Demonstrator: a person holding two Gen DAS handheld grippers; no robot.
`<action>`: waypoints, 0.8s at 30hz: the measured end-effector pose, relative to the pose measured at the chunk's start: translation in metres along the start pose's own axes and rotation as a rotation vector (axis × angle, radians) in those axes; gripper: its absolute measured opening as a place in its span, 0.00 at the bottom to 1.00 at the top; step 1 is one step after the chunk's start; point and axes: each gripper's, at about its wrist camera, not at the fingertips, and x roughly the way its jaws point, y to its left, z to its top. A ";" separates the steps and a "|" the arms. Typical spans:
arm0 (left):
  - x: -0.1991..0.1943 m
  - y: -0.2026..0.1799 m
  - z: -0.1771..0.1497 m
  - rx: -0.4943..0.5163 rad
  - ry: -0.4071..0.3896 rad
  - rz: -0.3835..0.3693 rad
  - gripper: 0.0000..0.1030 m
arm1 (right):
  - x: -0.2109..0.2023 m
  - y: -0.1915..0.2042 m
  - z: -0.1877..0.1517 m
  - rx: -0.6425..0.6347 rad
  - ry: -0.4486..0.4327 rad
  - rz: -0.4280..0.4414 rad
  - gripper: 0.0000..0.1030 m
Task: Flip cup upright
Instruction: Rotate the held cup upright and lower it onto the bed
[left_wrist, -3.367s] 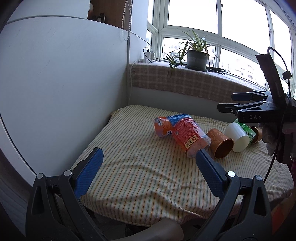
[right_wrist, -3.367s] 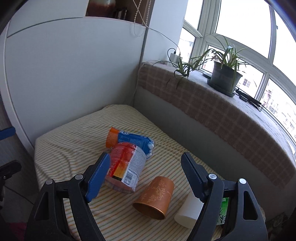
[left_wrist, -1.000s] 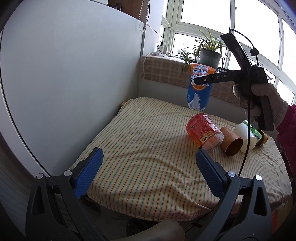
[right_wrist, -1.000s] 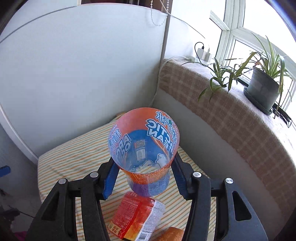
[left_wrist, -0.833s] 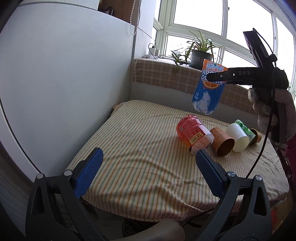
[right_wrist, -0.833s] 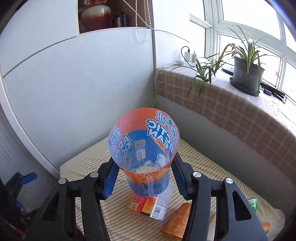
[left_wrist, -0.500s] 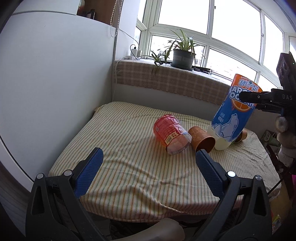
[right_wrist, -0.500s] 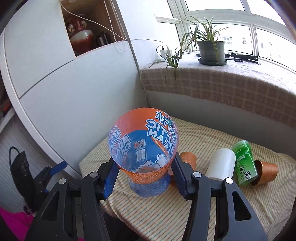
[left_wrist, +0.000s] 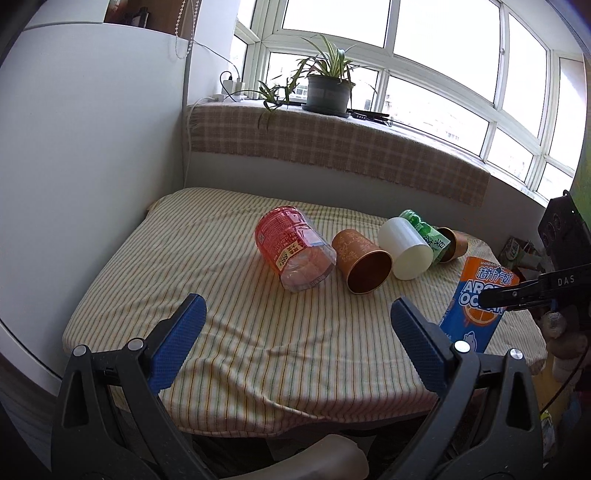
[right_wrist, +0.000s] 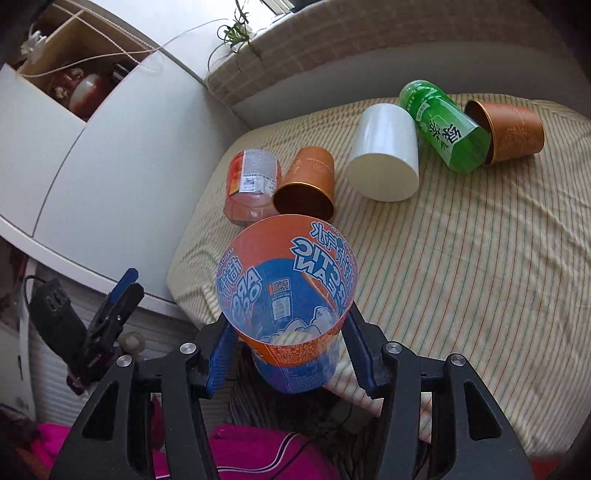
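My right tongs (right_wrist: 288, 350) clamp the blue-orange cup (right_wrist: 286, 291), mouth up, axis near vertical over the bed's (right_wrist: 461, 277) near edge. Left tongs (left_wrist: 295, 343) gape wide, empty, well apart.

Daylit bay window (left_wrist: 436, 74), potted plant (left_wrist: 327, 86), white wall (left_wrist: 92, 147).

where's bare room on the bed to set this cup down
Free: the striped cloth left of and in front of the red-labelled clear jar, and the near strip by the blue-and-orange cup in the right tool. Crowded: the far right, where jar, copper cup and white cup lie.
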 end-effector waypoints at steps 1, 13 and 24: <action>0.000 -0.002 0.000 0.000 0.004 -0.005 0.99 | 0.005 -0.007 0.001 0.018 0.019 0.004 0.52; 0.008 -0.015 0.002 0.016 0.031 -0.019 0.99 | 0.048 -0.046 0.023 0.180 0.048 0.086 0.55; 0.037 -0.021 0.005 -0.048 0.154 -0.146 0.99 | 0.045 -0.052 0.022 0.170 -0.011 0.069 0.68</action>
